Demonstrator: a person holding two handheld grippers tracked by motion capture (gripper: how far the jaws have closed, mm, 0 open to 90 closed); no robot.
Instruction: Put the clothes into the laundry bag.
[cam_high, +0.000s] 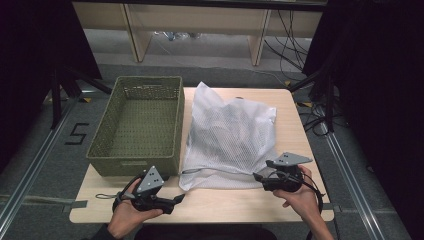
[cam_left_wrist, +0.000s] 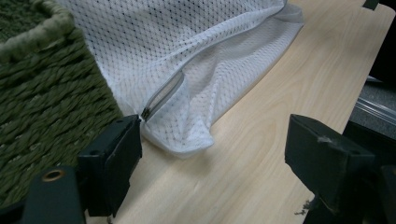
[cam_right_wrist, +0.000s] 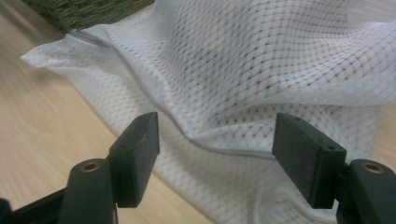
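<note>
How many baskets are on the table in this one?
1. The green woven basket sits on the table's left side, touching the white mesh bag on its right. Its inside looks empty; nothing suggests a second one hidden.

One mark reads — a black "5" (cam_high: 77, 134) taped on the floor (cam_high: 45, 150).

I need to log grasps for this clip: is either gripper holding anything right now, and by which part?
Nothing is held. The left gripper is open beside the mesh bag corner near its zipper; the right gripper is open, its fingers straddling the bag's edge without pressing.
</note>
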